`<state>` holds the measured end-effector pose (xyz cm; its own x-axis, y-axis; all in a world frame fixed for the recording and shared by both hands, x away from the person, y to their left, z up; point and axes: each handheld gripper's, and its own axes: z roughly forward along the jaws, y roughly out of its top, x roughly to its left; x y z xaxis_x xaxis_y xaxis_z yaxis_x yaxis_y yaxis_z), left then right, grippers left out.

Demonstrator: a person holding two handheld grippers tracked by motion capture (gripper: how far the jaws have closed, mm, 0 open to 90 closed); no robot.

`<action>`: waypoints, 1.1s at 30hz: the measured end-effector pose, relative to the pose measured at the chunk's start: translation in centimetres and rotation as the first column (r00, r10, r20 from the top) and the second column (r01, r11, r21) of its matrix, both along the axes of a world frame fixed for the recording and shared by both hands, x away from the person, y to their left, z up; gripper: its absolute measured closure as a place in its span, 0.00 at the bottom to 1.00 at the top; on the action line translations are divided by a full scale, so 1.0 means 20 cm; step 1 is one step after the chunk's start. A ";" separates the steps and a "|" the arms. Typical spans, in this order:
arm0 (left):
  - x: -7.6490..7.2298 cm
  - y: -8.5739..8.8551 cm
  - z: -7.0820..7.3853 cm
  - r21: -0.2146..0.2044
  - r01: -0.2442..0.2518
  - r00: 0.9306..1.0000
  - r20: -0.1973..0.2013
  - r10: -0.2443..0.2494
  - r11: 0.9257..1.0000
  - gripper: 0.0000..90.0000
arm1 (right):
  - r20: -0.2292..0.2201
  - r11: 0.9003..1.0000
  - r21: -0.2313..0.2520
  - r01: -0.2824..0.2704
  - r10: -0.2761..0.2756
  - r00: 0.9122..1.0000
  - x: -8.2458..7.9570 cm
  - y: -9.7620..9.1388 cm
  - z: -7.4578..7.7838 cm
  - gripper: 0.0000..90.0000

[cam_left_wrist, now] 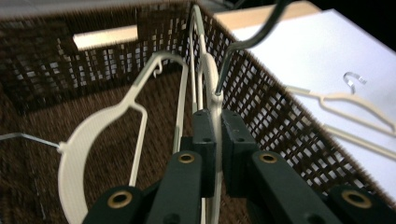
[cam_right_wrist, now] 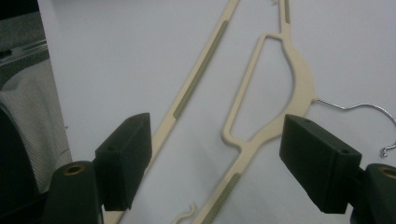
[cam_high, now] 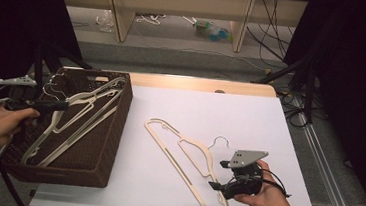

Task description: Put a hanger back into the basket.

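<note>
Item: cream hangers, slim flat plastic with thin wire hooks, being sorted between a dark woven basket and a white table. One held hanger stands on edge inside the basket, the left gripper clenched on its neck just below the hook; more hangers lie slanted across the basket beneath it. A loose hanger lies flat on the table, the right gripper poised above it with jaws spread wide and nothing between the pads, straddling its shoulder and lower bar. Handling, by judgement: light, stiff along its length but thin enough to flex and twist; smooth faces likely slippery, the grey strips along the arms offering friction. The neck or shoulder looks the soundest hold; the hook will snag on the weave or on other hangers. The left gripper view gives the pinch on the neck close up; the high view gives the whole layout, basket at left, loose hanger centre-right.
</note>
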<state>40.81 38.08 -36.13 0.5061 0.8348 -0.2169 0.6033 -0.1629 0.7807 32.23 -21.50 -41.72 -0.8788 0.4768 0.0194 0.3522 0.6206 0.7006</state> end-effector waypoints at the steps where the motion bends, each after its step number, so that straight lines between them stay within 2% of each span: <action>1: 0.01 0.00 -0.01 0.003 -0.002 1.000 -0.009 0.002 1.000 0.95 | 0.001 1.000 -0.001 0.003 -0.003 1.000 0.00 0.00 0.00 0.30; 4: 0.02 0.01 -0.05 -0.011 -0.011 1.000 -0.026 0.011 1.000 0.95 | 0.002 1.000 0.001 -0.002 0.002 1.000 0.00 0.00 0.00 0.30; 5: 0.03 0.00 -0.08 0.009 -0.024 0.999 -0.039 0.025 1.000 0.94 | -0.003 1.000 0.000 -0.001 0.001 1.000 0.00 0.00 0.00 0.30; 8: 0.05 -0.01 -0.11 0.001 -0.041 0.998 -0.047 0.041 0.999 0.94 | -0.003 1.000 0.001 0.006 -0.006 1.000 0.00 0.00 0.00 0.30; 10: 0.05 0.00 -0.11 0.012 -0.038 0.998 -0.048 0.038 0.999 0.94 | -0.007 1.000 0.001 0.004 -0.004 1.000 0.00 0.00 0.00 0.30; 11: 0.05 0.01 -0.11 0.025 -0.078 0.996 -0.046 0.079 0.997 0.93 | -0.006 1.000 -0.001 0.000 0.000 1.000 0.00 0.00 0.00 0.30; 12: 0.05 0.01 -0.11 0.025 -0.078 0.996 -0.046 0.079 0.997 0.93 | -0.004 1.000 0.000 0.002 -0.002 1.000 0.00 0.00 0.00 0.30; 13: 0.05 0.02 -0.11 0.055 -0.121 0.992 -0.036 0.123 0.991 0.92 | -0.004 1.000 0.001 0.003 -0.003 1.000 0.00 0.00 0.00 0.30; 14: 0.06 0.03 -0.12 0.065 -0.140 0.989 -0.034 0.143 0.988 0.92 | -0.003 1.000 0.001 0.003 -0.003 1.000 0.00 0.00 0.00 0.30; 15: 0.06 0.04 -0.12 0.070 -0.159 0.986 -0.033 0.162 0.985 0.91 | -0.003 1.000 0.001 0.003 -0.003 1.000 0.00 0.00 0.00 0.30; 16: 0.06 0.04 -0.12 0.070 -0.159 0.986 -0.033 0.162 0.985 0.90 | -0.004 1.000 0.001 0.001 -0.001 1.000 0.00 0.00 0.00 0.30; 17: 0.06 0.06 -0.13 0.067 -0.199 0.979 -0.028 0.201 0.978 0.89 | -0.007 1.000 -0.002 -0.002 0.002 1.000 0.00 0.00 0.00 0.30; 18: 0.06 0.06 -0.13 0.067 -0.199 0.979 -0.028 0.201 0.978 0.88 | -0.008 1.000 -0.001 -0.004 0.004 1.000 0.00 0.00 0.00 0.29; 21: 0.06 0.08 -0.16 0.087 -0.237 0.970 -0.035 0.240 0.968 0.87 | -0.005 1.000 0.002 0.003 -0.003 1.000 0.00 0.00 0.00 0.30; 23: 0.06 0.09 -0.17 0.105 -0.260 0.964 -0.032 0.265 0.960 0.82 | -0.006 1.000 -0.002 -0.003 0.003 1.000 0.01 0.00 -0.01 0.29; 25: 0.04 0.12 -0.17 0.147 -0.266 0.962 -0.028 0.273 0.953 0.78 | -0.006 1.000 -0.003 0.000 -0.001 1.000 0.01 0.00 -0.01 0.30; 26: 0.04 0.11 -0.18 0.100 -0.302 0.952 -0.023 0.306 0.948 0.78 | -0.006 1.000 -0.003 0.000 -0.001 1.000 0.01 0.00 -0.01 0.30; 27: 0.03 0.12 -0.18 0.081 -0.335 0.941 -0.020 0.337 0.939 0.71 | -0.004 1.000 -0.001 0.004 -0.004 1.000 0.01 0.00 -0.01 0.29; 29: 0.03 0.12 -0.17 0.088 -0.340 0.939 -0.012 0.343 0.936 0.66 | -0.002 1.000 -0.001 0.004 -0.004 1.000 0.01 0.00 -0.01 0.29; 30: 0.02 0.12 -0.16 0.085 -0.351 0.936 -0.002 0.353 0.932 0.66 | -0.002 1.000 -0.001 0.004 -0.004 1.000 0.01 0.00 -0.01 0.29; 31: 0.01 0.11 -0.15 0.077 -0.363 0.932 0.003 0.363 0.929 0.59 | -0.005 1.000 -0.003 0.003 -0.003 1.000 0.01 0.00 -0.01 0.29; 32: 0.00 0.11 -0.14 0.068 -0.364 0.931 0.004 0.364 0.929 0.59 | -0.005 1.000 -0.003 0.003 -0.003 1.000 0.01 0.00 -0.01 0.29; 33: -0.02 0.10 -0.11 0.062 -0.343 0.939 0.016 0.343 0.937 0.55 | -0.002 1.000 -0.003 0.003 -0.003 1.000 0.01 0.00 -0.01 0.30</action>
<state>40.49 40.02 -38.40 0.1873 0.9697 -0.1566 0.6272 0.0047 0.7788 32.38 -21.46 -41.87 -0.8772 0.4797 0.0195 0.3555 0.6219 0.6978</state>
